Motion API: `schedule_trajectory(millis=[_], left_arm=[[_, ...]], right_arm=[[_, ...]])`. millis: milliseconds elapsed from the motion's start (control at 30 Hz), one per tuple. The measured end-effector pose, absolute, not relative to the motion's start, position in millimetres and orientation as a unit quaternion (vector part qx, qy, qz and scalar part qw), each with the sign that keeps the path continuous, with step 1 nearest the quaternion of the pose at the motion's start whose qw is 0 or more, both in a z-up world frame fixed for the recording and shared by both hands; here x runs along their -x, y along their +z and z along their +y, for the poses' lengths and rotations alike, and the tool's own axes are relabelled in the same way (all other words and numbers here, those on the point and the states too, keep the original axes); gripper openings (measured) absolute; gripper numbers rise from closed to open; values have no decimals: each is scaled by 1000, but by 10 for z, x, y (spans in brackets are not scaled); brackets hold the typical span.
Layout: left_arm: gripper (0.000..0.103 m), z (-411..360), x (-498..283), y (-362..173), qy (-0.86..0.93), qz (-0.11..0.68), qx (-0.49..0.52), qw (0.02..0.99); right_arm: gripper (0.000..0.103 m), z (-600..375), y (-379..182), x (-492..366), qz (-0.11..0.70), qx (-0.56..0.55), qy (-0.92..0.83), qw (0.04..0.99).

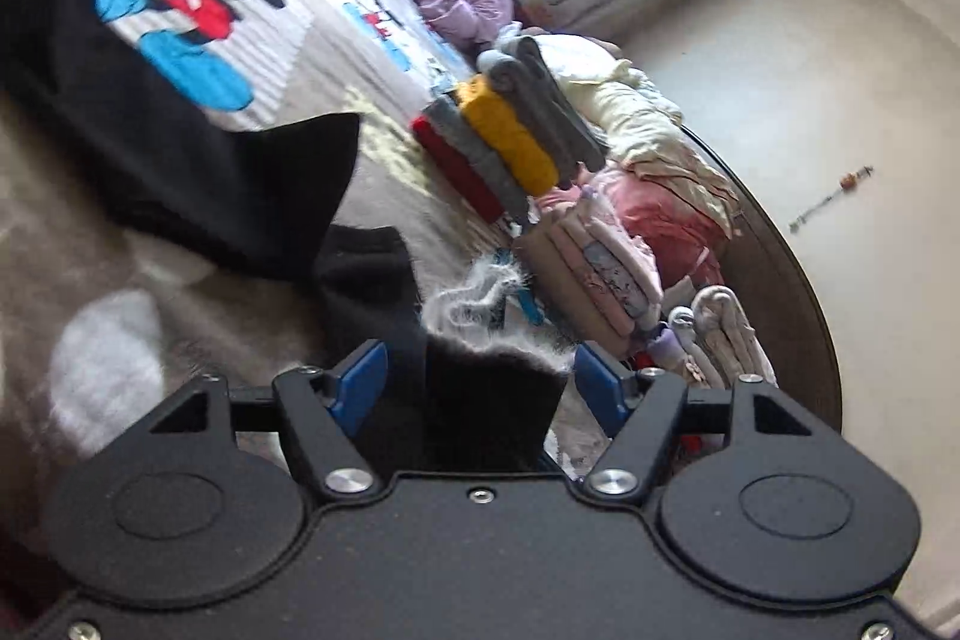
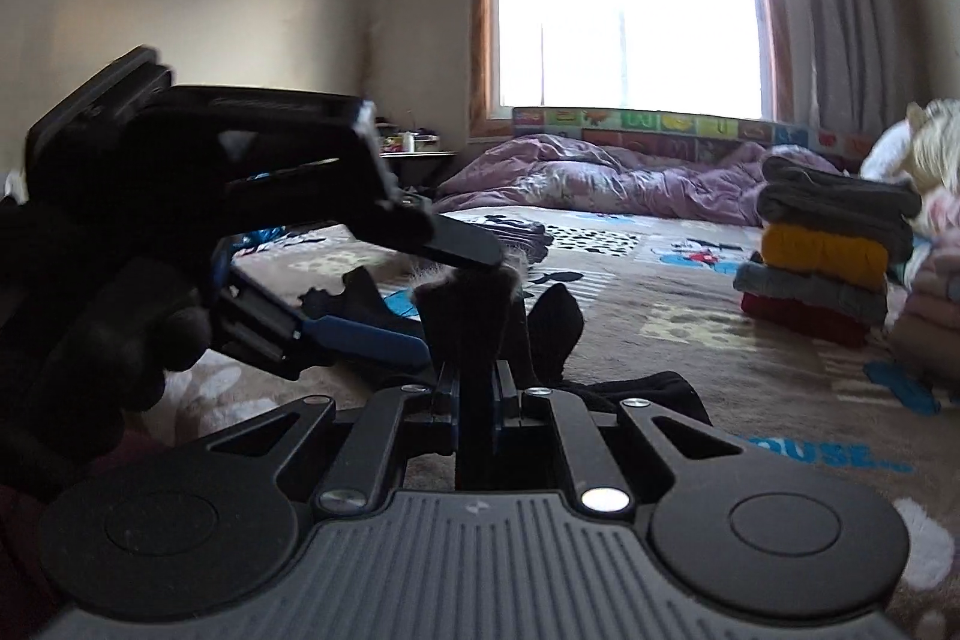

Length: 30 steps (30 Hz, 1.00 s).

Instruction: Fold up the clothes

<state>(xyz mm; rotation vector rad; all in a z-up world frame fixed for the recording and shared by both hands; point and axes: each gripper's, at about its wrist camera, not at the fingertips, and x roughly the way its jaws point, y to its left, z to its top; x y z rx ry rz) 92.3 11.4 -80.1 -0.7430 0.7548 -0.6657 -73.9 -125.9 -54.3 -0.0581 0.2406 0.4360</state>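
Observation:
A black garment (image 1: 150, 124) with a fuzzy pale lining lies spread on the bed blanket (image 1: 90, 292). My left gripper (image 1: 480, 382) is open, its blue pads (image 1: 360, 382) wide apart on either side of a raised fold of the garment (image 1: 486, 400). My right gripper (image 2: 477, 394) is shut on that same black fold (image 2: 468, 316) and holds it up off the bed. The left gripper (image 2: 420, 304) shows in the right wrist view, held by a black-gloved hand (image 2: 90, 340), with its fingers straddling the fold.
A stack of folded red, grey, yellow and dark clothes (image 1: 510, 142) sits on the bed, also in the right wrist view (image 2: 828, 250). Pale folded items (image 1: 600, 262) lie near the bed's edge (image 1: 792, 280). A purple quilt (image 2: 600, 178) lies under the window.

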Motion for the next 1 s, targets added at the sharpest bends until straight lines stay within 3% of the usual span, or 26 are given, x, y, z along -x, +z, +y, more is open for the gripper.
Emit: schedule_trajectory(millis=[67, 133, 233, 300, 367, 433, 600, 733, 1000], left_arm=[[64, 135, -909, -825, -312, 355, 345, 811], [35, 136, -904, -837, -309, 356, 336, 816], [24, 146, -898, -880, -314, 356, 321, 819], [22, 185, -883, -907, -323, 354, 319, 818], [20, 243, -863, -919, -324, 349, 316, 820], [18, 317, -850, -935, -325, 345, 319, 821], [17, 531, -819, -1002, -315, 341, 339, 818], [16, 681, -778, -1036, -304, 337, 349, 820], [16, 894, -669, -1082, -276, 333, 362, 826]], right_arm=[[12, -1158, -556, 805, 111, 59, 220, 967], [12, -1070, -571, 861, 107, 79, 226, 965], [15, -1029, -599, 890, 113, 86, 238, 961], [23, -1054, -588, 913, 119, 76, 250, 958], [45, -1125, -560, 937, 124, 56, 268, 954], [51, -1275, -516, 966, 127, 23, 282, 951], [56, -1889, -448, 879, 128, -126, 269, 946], [60, -2354, -506, 306, 168, -223, 192, 941], [63, -2538, -995, -1222, 338, -222, 166, 899]])
